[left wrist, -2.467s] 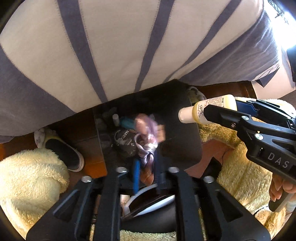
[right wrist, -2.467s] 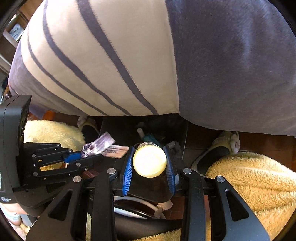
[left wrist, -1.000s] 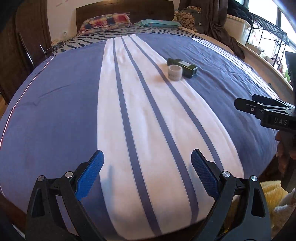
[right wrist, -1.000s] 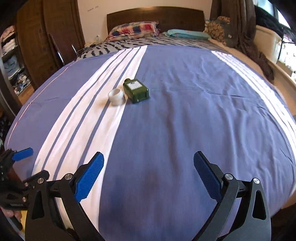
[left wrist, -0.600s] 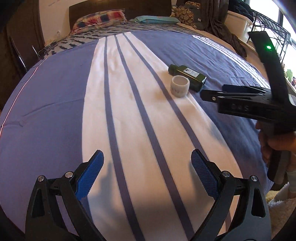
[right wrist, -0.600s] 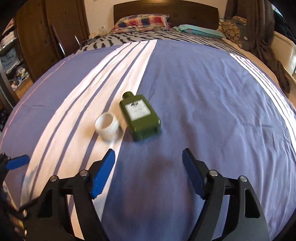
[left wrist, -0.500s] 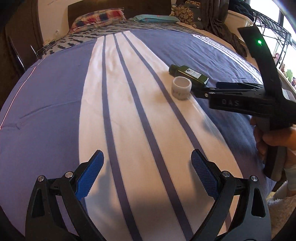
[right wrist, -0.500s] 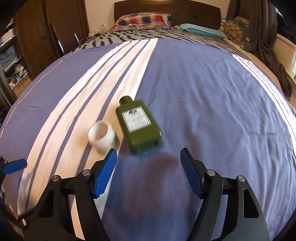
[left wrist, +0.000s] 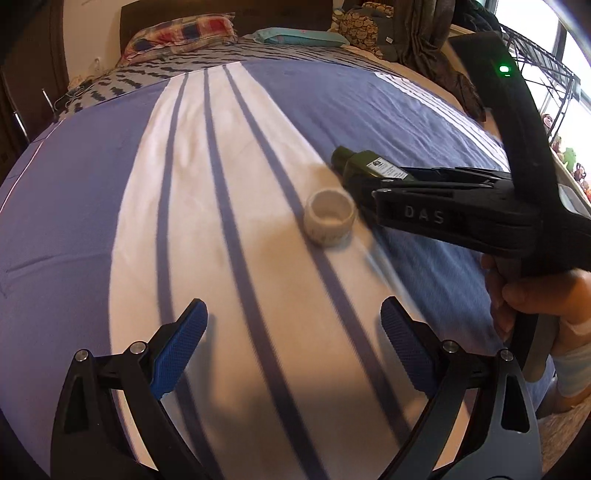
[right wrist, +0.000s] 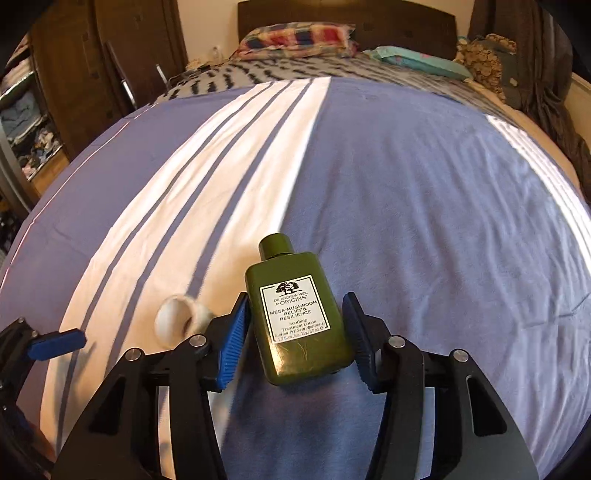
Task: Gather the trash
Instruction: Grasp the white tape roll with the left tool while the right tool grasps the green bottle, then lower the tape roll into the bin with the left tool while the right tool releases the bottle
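Observation:
A dark green lotion bottle (right wrist: 295, 314) lies flat on the blue and white striped bed cover (right wrist: 424, 221), cap pointing away. My right gripper (right wrist: 295, 332) is open with the bottle between its blue pads, and the left pad is close to the bottle's side. In the left wrist view the bottle (left wrist: 360, 164) is partly hidden behind the right gripper (left wrist: 436, 212). A small white jar (left wrist: 330, 218) lies just left of the bottle and also shows in the right wrist view (right wrist: 177, 320). My left gripper (left wrist: 293, 350) is open and empty, well short of the jar.
Pillows (right wrist: 295, 38) and a dark headboard (right wrist: 369, 18) are at the far end of the bed. A wooden wardrobe (right wrist: 92, 74) stands to the left. Dark clothing (left wrist: 436, 44) is piled at the bed's right side, by a wire rack (left wrist: 546, 74) and window.
Both grippers dropped their items in the bin, opened and rose over the bed. The right gripper advanced until the green bottle sits between its pads. The left gripper moved slightly closer to the jar.

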Motion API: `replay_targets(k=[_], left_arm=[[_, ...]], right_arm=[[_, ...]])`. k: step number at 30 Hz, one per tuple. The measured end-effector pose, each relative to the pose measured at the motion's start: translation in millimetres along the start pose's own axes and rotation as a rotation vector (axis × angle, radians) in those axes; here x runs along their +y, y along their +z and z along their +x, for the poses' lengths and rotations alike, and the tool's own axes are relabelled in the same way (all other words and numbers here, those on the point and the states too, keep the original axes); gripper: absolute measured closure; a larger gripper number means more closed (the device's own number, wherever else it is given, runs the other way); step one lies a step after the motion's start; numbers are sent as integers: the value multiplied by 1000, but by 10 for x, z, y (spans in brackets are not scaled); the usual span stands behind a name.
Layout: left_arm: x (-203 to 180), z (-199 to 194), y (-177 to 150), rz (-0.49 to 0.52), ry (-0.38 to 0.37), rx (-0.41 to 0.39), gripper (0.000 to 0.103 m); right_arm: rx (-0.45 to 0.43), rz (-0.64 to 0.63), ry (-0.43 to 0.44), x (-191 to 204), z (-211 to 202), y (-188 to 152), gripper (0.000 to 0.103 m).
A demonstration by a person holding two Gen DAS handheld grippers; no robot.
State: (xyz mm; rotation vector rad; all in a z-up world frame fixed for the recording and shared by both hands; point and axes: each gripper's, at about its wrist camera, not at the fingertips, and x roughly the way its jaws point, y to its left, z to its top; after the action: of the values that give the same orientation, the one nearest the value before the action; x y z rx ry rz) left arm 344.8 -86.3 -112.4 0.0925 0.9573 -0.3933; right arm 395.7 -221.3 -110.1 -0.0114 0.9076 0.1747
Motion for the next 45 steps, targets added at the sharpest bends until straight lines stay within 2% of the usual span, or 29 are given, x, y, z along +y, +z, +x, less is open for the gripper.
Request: replay_targets(k=[2, 7, 9, 14, 16, 24, 28, 36, 45], left_arm=[[-58, 64, 78, 20, 9, -5, 15], [-98, 284, 274, 2, -21, -1, 33], [-114, 343, 325, 2, -19, -8, 37], [-153, 366, 389, 9, -21, -18, 71], [-148, 305, 363, 2, -46, -20, 72], [-169, -166, 84, 27, -24, -56, 72], [-233, -531, -158, 51, -6, -84, 72], [-304, -1235, -642, 28, -19, -146, 72], [-463, -1867, -1173, 55, -4, -207, 72]], right_arm=[[-22, 12, -20, -107, -83, 27, 54], [-53, 27, -40, -310, -252, 14, 57], [-61, 28, -40, -346, -294, -9, 57], [-46, 15, -35, -362, -311, -125, 58], [-45, 18, -34, -353, -334, -164, 58], [-76, 10, -23, -186, -685, -349, 58], [-102, -15, -3, 17, -997, -525, 58], [-152, -48, 24, 387, -1611, -872, 58], [-221, -61, 32, 669, -2206, -1291, 58]])
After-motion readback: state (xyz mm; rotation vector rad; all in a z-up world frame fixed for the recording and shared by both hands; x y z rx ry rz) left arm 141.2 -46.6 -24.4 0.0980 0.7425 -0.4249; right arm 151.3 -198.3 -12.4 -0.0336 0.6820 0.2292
